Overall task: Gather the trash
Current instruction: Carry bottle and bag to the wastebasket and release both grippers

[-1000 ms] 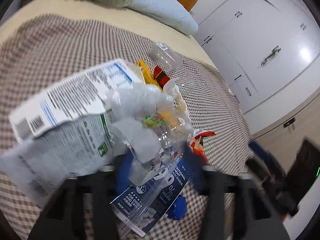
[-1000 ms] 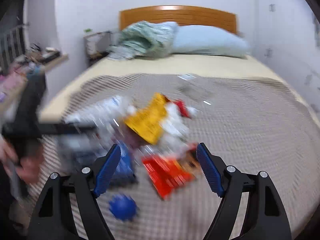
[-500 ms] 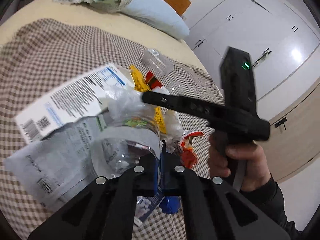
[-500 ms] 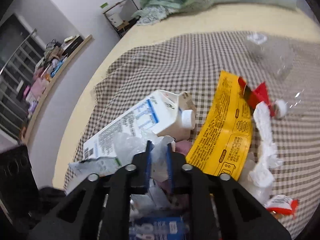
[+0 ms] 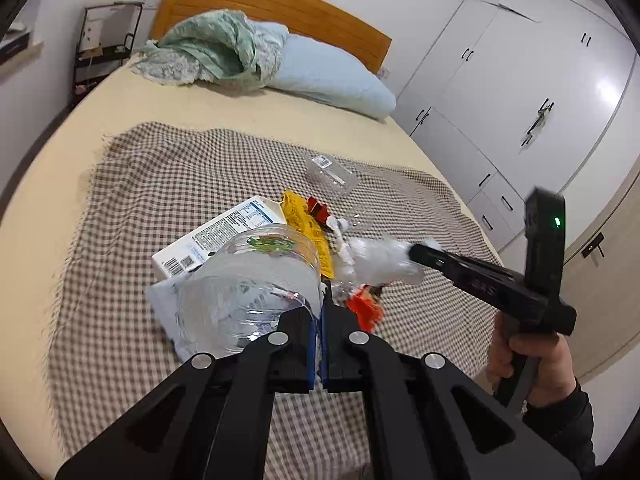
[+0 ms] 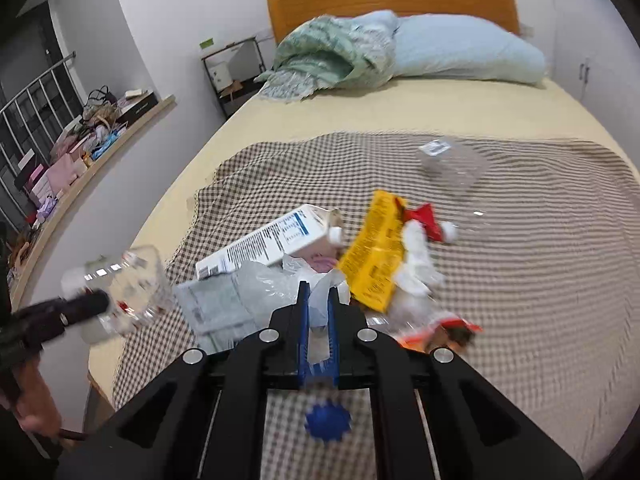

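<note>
Trash lies piled on a checked cloth point(image 5: 160, 184). My left gripper point(image 5: 322, 300) is shut on the rim of a clear plastic bottle point(image 5: 248, 280) and holds it above the pile; the right wrist view shows that bottle point(image 6: 124, 288) at the left. My right gripper point(image 6: 318, 296) is shut on a crumpled clear plastic wrap point(image 6: 324, 280), which shows as a white wad point(image 5: 380, 260) in the left wrist view. Below lie a milk carton point(image 6: 272, 240), a yellow wrapper point(image 6: 376, 256), a red wrapper point(image 6: 424, 220), white tissue point(image 6: 416, 264) and an orange snack bag point(image 6: 440, 328).
A grey paper bag point(image 6: 216, 304) and a blue cap point(image 6: 328, 420) lie near the front. A clear cup point(image 6: 452, 160) sits farther back on the cloth. A pillow point(image 5: 328, 76) and blanket point(image 5: 212, 48) are at the headboard. A wardrobe point(image 5: 500, 92) stands right, a cluttered ledge point(image 6: 92, 136) left.
Both grippers went from open to shut. The left took the clear bottle and lifted it off the pile. The right closed on the plastic wrap and rose with it.
</note>
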Demonstrator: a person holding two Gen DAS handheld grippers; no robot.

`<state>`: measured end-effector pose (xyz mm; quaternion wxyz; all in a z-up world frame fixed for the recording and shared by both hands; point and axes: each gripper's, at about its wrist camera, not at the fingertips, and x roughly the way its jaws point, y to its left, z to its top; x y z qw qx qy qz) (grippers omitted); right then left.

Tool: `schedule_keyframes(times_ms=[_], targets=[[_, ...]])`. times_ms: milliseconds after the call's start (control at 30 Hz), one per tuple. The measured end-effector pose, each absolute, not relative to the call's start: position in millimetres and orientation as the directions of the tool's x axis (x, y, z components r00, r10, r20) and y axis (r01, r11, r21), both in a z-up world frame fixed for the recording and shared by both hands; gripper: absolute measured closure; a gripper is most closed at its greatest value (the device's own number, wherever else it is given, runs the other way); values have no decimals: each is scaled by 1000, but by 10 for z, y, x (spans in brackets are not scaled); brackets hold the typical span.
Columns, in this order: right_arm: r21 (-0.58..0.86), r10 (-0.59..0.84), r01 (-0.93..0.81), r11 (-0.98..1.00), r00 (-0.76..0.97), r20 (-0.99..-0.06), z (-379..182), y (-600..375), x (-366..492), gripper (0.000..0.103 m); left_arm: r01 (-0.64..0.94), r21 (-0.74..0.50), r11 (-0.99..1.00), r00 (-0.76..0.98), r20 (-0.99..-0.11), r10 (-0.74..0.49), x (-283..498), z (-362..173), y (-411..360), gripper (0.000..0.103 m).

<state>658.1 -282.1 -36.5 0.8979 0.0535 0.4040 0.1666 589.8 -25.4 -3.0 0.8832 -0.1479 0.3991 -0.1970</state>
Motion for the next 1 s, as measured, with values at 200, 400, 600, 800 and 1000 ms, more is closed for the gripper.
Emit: schedule_keyframes(times_ms=[200,400,600,800,1000], targets=[[213,263,-159,964,680,-684,-193,-3537,5797,95,301,-381,874,612,-626,-483,5362,269,-726,103],[203,163,-26,979,699,-696,-345,-4408,5005,95,427,-358,830,556,-620,-554,4943,279,-1711,103],[172,48,116,978,677,-735,-737,-5245,4205,95,558,-358,749,440,-637,-633,4526,-51,-2800,103],[185,-20,262,947,624,-781,-1489,-5945,3413,95,684,-344,643,262,-707,-657,3939,-722,-3948,103],[178,-24,381,907,470,-882,-2690,-6291,2813,95,728,-351,589,41,-835,-549,3536,-1926,-4865,103]])
